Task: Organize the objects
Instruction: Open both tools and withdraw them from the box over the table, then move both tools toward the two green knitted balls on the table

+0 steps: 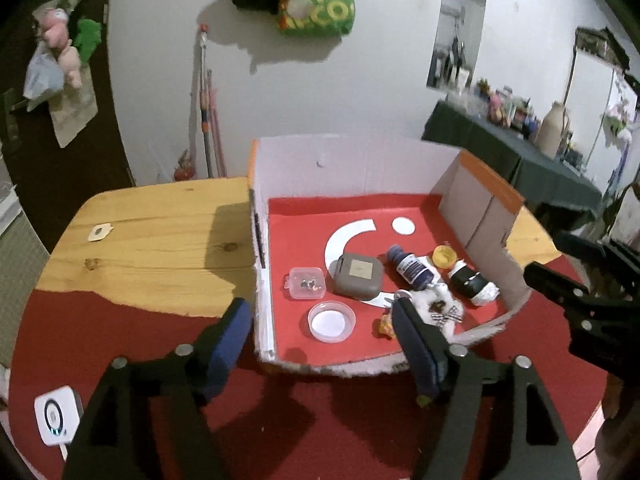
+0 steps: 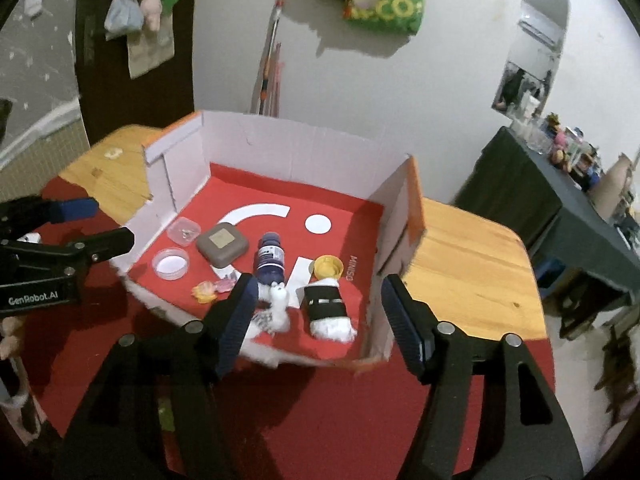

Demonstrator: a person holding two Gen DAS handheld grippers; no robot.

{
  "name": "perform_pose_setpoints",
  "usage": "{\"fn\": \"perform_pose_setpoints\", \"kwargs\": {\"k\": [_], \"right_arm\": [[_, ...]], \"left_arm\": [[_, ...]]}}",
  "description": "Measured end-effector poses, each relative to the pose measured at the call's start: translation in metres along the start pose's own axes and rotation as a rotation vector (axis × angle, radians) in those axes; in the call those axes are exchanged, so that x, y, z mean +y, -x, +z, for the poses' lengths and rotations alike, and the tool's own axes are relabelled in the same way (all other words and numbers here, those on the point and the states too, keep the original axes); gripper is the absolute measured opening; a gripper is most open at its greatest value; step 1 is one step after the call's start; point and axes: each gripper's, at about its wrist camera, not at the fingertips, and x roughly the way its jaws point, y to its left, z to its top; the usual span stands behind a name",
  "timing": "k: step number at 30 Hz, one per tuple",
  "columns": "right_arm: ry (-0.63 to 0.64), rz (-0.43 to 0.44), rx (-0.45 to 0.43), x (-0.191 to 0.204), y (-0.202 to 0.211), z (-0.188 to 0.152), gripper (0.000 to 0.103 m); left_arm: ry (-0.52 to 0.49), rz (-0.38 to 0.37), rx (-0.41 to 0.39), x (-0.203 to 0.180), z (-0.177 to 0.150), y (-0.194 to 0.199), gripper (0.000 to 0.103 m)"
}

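Observation:
A shallow cardboard box (image 1: 352, 168) (image 2: 296, 148) with a red floor sits on the table. In it lie a grey square case (image 1: 357, 276) (image 2: 221, 243), a clear small box (image 1: 306, 283) (image 2: 184, 231), a round clear lid (image 1: 331, 321) (image 2: 171, 263), a dark blue bottle (image 1: 412, 268) (image 2: 271, 260), a yellow cap (image 1: 444, 256) (image 2: 328, 267), a black-and-white plush (image 1: 474, 282) (image 2: 327, 308), a white fluffy toy (image 1: 436, 308) (image 2: 276, 304) and a small yellow-pink toy (image 1: 384, 326) (image 2: 208, 290). My left gripper (image 1: 324, 340) is open and empty above the box's near edge. My right gripper (image 2: 316, 316) is open and empty over the box's near right corner.
The wooden table (image 1: 160, 232) (image 2: 472, 264) has a red cloth (image 1: 100, 340) (image 2: 320, 400) over its near part. A white device (image 1: 58, 414) lies at the near left. A small sticker (image 1: 99, 233) is on the wood. A dark side table with clutter (image 1: 520, 152) (image 2: 560, 184) stands to the right.

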Motion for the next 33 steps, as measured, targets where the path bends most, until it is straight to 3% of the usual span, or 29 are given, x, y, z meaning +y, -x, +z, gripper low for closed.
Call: {"fn": "perform_pose_setpoints", "kwargs": {"k": [6,13,22,33], "right_arm": [[-0.073,0.024,-0.092,-0.006,0.036,-0.019,0.077],[-0.125,0.029,-0.163,-0.005,0.062,-0.043,0.086],[-0.175,0.014,-0.165,-0.001,0.06,-0.077,0.09],[-0.215,0.008,-0.035,-0.008,0.013,-0.113,0.091]], "left_arm": [[-0.045,0.056,-0.107,-0.006,-0.021,0.032,0.091],[-0.047,0.042,-0.136,-0.011,-0.046,0.05,0.095],[-0.029,0.019,-0.139,-0.016,-0.076,0.053,0.1],[0.002,0.026,-0.044,-0.011,-0.108,0.019,0.102]]}}
